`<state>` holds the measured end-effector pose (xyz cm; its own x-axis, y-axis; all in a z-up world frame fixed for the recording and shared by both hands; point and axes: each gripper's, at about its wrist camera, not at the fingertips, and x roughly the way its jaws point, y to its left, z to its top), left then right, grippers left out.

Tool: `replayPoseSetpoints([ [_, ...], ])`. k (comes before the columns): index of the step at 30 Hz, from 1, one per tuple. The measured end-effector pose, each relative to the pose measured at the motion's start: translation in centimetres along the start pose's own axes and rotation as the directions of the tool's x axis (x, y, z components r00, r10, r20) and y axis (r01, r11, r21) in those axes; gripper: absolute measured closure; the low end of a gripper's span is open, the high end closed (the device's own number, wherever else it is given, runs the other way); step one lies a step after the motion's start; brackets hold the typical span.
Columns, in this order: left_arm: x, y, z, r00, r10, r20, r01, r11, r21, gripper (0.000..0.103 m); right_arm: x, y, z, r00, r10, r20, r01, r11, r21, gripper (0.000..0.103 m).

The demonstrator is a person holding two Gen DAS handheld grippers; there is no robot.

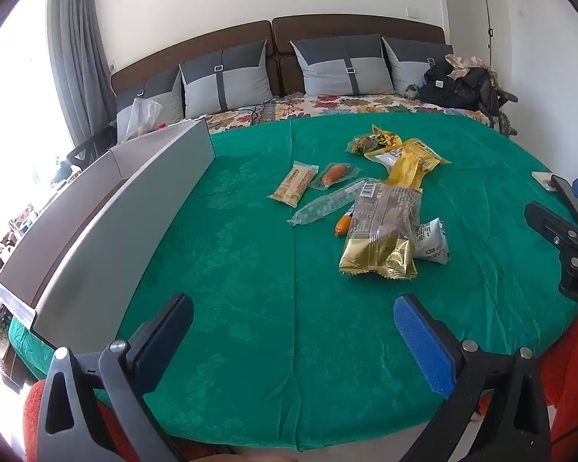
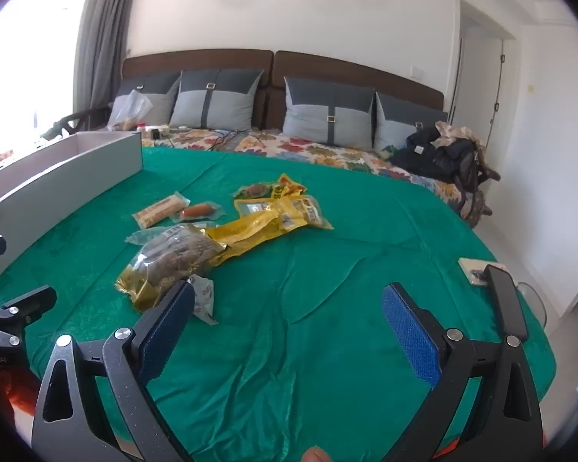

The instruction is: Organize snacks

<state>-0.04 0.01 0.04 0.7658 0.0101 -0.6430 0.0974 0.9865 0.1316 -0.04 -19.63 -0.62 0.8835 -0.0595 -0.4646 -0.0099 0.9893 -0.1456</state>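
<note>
Left wrist view: left gripper (image 1: 293, 338) spread wide over the green cloth (image 1: 231, 269), empty, snack pile (image 1: 377, 200) ahead with the gold-and-brown bag (image 1: 381, 235) nearest, and the grey box (image 1: 108, 223) running down the left with its hollow showing. Right wrist view: right gripper (image 2: 289, 327) also wide open, left finger (image 2: 169, 315) just in front of the small white packet (image 2: 204, 296); only here, a doorway (image 2: 478, 77).
</note>
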Motion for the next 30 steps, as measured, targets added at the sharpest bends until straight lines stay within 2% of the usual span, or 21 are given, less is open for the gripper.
replayPoseSetpoints([
  [8, 0.4, 0.7, -0.4, 1.0, -0.01, -0.005, 0.01, 0.999, -0.046, 0.0, 0.1, 0.6, 0.0, 1.0, -0.01, -0.02, 0.009, 0.999, -0.038, 0.004],
  [30, 0.9, 1.9, -0.5, 1.0, -0.008, -0.022, 0.006, 0.997, -0.074, 0.0, 0.3, 2.3, -0.6, 1.0, -0.002, -0.007, 0.001, 0.996, -0.092, 0.004],
])
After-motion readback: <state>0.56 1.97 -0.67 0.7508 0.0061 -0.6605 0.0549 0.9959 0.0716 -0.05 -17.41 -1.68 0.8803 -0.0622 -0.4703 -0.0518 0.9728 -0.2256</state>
